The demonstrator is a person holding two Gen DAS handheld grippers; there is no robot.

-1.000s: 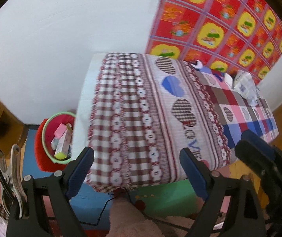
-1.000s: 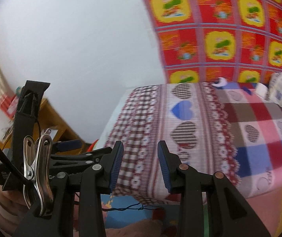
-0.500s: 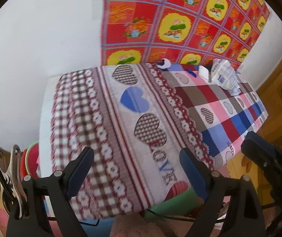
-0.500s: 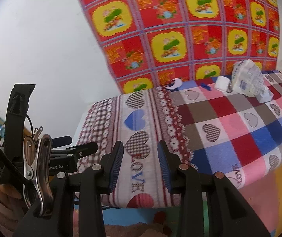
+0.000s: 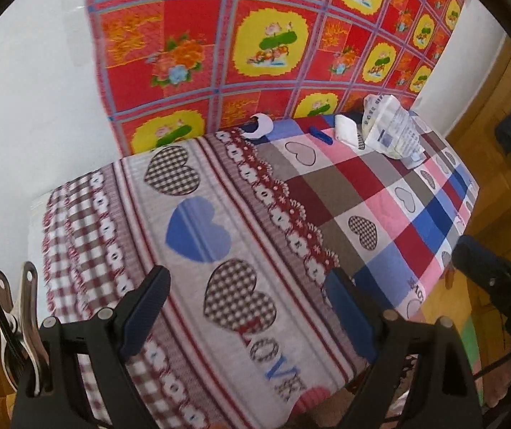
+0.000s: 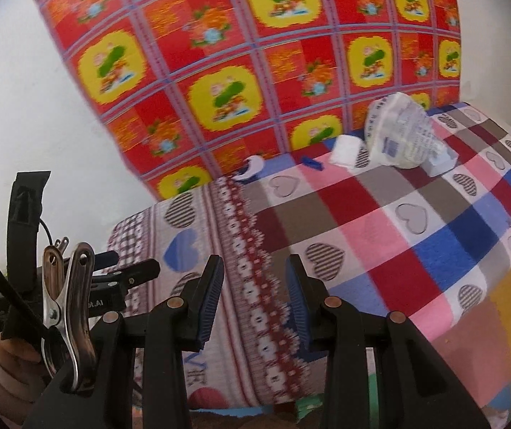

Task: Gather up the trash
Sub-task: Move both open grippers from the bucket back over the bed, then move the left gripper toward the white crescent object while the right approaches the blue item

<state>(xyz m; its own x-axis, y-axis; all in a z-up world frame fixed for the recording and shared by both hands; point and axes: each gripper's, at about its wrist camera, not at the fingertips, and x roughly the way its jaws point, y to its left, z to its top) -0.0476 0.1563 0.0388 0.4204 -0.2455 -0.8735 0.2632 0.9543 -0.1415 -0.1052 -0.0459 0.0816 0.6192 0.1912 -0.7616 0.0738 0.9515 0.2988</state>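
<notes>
Right gripper [image 6: 255, 296] hangs over heart-patterned blanket [image 6: 380, 221], jaws apart, nothing between. Crumpled plastic bag [image 6: 402, 132], white wad [image 6: 345, 152], blue scrap [image 6: 312, 163] lie near red-yellow wall cloth [image 6: 255, 64]. Left gripper [image 6: 126, 271] at left.

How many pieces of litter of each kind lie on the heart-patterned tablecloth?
Crumpled printed plastic bag: 1
Folded white tissue: 1
Small blue stick-shaped scrap: 1
White and dark curved scrap: 1
Small white box by the bag: 1
Total: 5
</notes>
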